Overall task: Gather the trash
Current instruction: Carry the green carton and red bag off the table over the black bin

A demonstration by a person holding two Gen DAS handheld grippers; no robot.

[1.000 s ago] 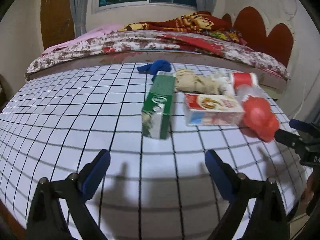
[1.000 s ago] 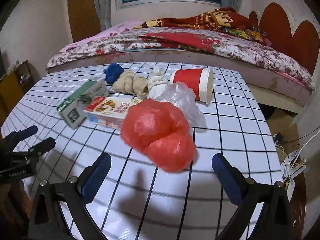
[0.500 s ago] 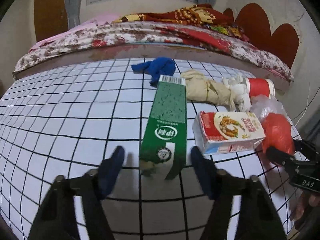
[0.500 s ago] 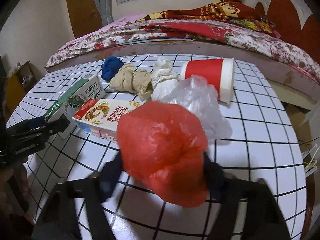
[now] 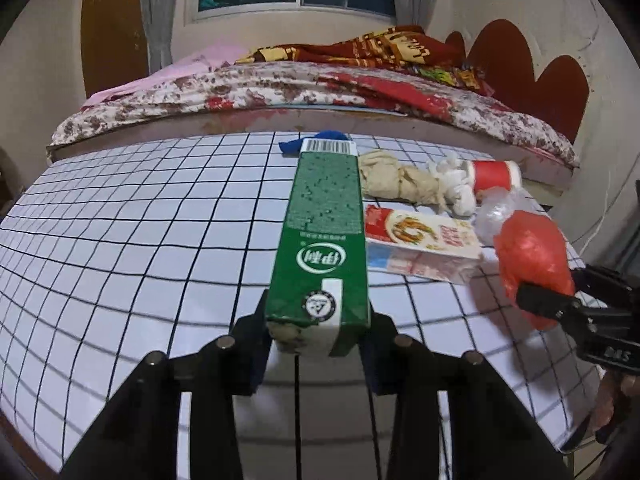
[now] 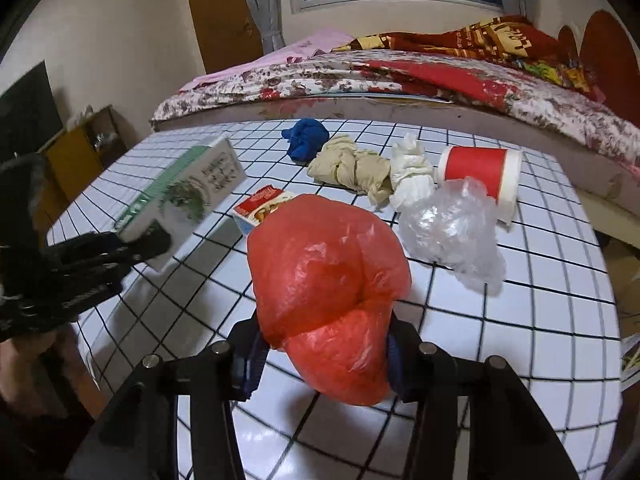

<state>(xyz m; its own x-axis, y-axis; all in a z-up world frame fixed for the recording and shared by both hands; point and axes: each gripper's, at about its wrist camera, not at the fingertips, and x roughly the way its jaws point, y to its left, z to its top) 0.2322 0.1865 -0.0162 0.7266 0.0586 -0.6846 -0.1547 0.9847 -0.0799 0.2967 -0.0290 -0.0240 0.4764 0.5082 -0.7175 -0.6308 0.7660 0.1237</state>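
Observation:
My left gripper (image 5: pixel 316 344) is shut on the near end of a green milk carton (image 5: pixel 324 236), lifted a little off the checked table (image 5: pixel 140 240); the carton also shows in the right wrist view (image 6: pixel 188 196). My right gripper (image 6: pixel 324 356) is shut on a crumpled red plastic bag (image 6: pixel 328 280), held above the table; the bag also shows in the left wrist view (image 5: pixel 532 256). On the table lie a red-and-white food box (image 5: pixel 420 244), a clear plastic bag (image 6: pixel 452 232), a red paper cup (image 6: pixel 480 176) on its side, a white wad (image 6: pixel 412 172), a beige wad (image 6: pixel 352 168) and a blue wad (image 6: pixel 306 142).
A bed (image 5: pixel 320 92) with a floral cover runs along the table's far edge. The table's right edge drops to the floor (image 6: pixel 624 264). A low wooden cabinet (image 6: pixel 80 148) stands at the left.
Both grippers moved forward and closed: the left on the green carton, the right on the red bag. Both items have lifted off the table.

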